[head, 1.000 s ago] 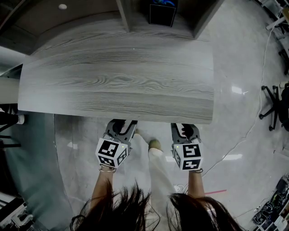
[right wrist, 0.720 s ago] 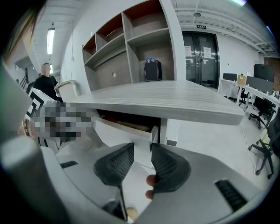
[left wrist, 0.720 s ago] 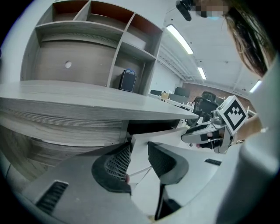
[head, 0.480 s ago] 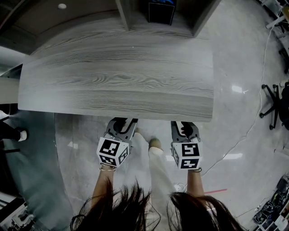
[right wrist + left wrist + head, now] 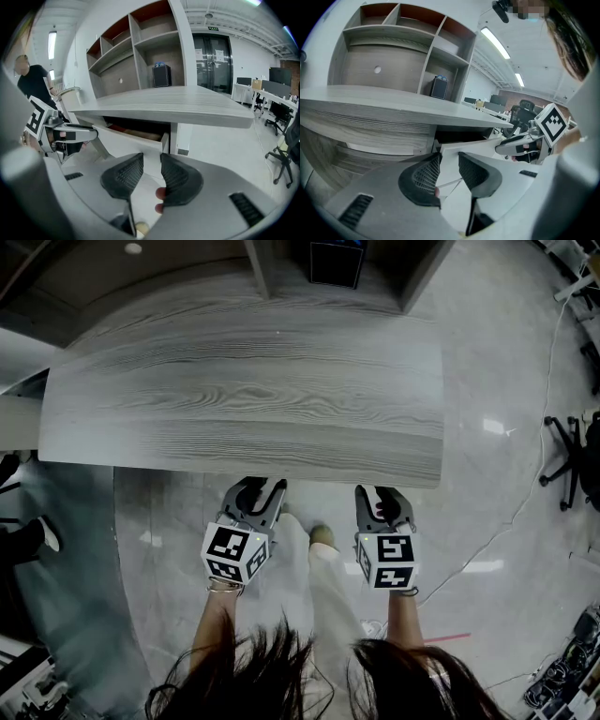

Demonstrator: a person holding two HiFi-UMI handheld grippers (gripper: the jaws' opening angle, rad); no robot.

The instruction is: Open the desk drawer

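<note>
Under the desk (image 5: 244, 399) the drawer (image 5: 126, 139) sits partly out, so the pull seems under way; the left gripper (image 5: 449, 161) and right gripper (image 5: 151, 161), all 4 jaws narrowly apart at its front, possibly not touching, next need a straight, even draw back.

Head view: high, looking steeply down on worktop (image 5: 244, 399). Left gripper view, right gripper view: low, close before worktop's front edge, facing shelving (image 5: 425, 70); both share drawer (image 5: 136, 140).

Drawer (image 5: 133, 141) ajar, claw (image 5: 151, 162) slightly parted
</note>
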